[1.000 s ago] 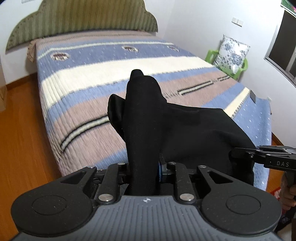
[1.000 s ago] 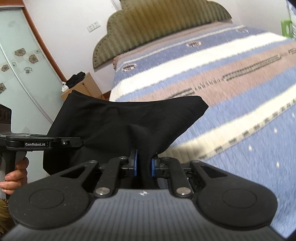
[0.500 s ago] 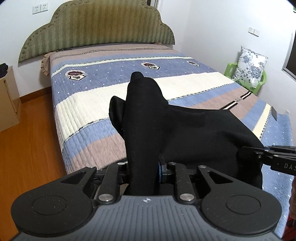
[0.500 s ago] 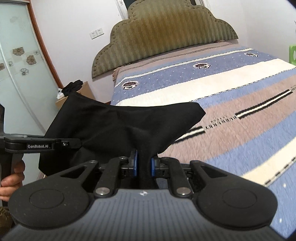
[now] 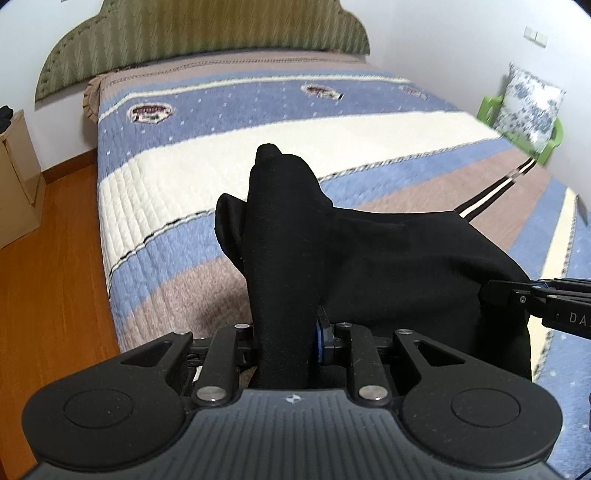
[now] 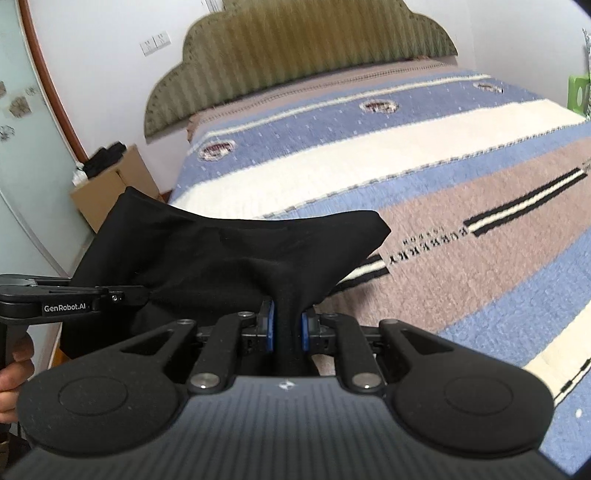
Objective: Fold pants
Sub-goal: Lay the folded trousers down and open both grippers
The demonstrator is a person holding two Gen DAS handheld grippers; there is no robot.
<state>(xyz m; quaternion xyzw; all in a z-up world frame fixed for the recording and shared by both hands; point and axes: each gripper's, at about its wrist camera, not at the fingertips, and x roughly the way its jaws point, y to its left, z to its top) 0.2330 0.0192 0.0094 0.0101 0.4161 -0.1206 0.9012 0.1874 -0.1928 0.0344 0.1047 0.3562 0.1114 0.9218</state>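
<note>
Black pants point(image 5: 388, 258) hang stretched in the air between both grippers, above the near part of the striped bed. My left gripper point(image 5: 286, 332) is shut on a bunched fold of the cloth that stands up past its blue pads. In the right wrist view the pants point(image 6: 229, 254) spread to the left, and my right gripper point(image 6: 288, 325) is shut on another bunched edge. Each gripper shows in the other's view: the right one point(image 5: 517, 295) at the far right, the left one point(image 6: 122, 293) at the far left, both pinching the cloth.
The bed's quilt point(image 5: 258, 136) has blue, cream and brown stripes, with a green headboard point(image 5: 203, 33) behind. A cardboard box point(image 6: 110, 184) stands by the bed's left side on the wooden floor point(image 5: 55, 277). A green chair with a floral cushion point(image 5: 532, 103) stands at the right.
Both grippers have carried the pants toward the bed, which now looks closer and fills more of both views. The grip on the cloth is unchanged.
</note>
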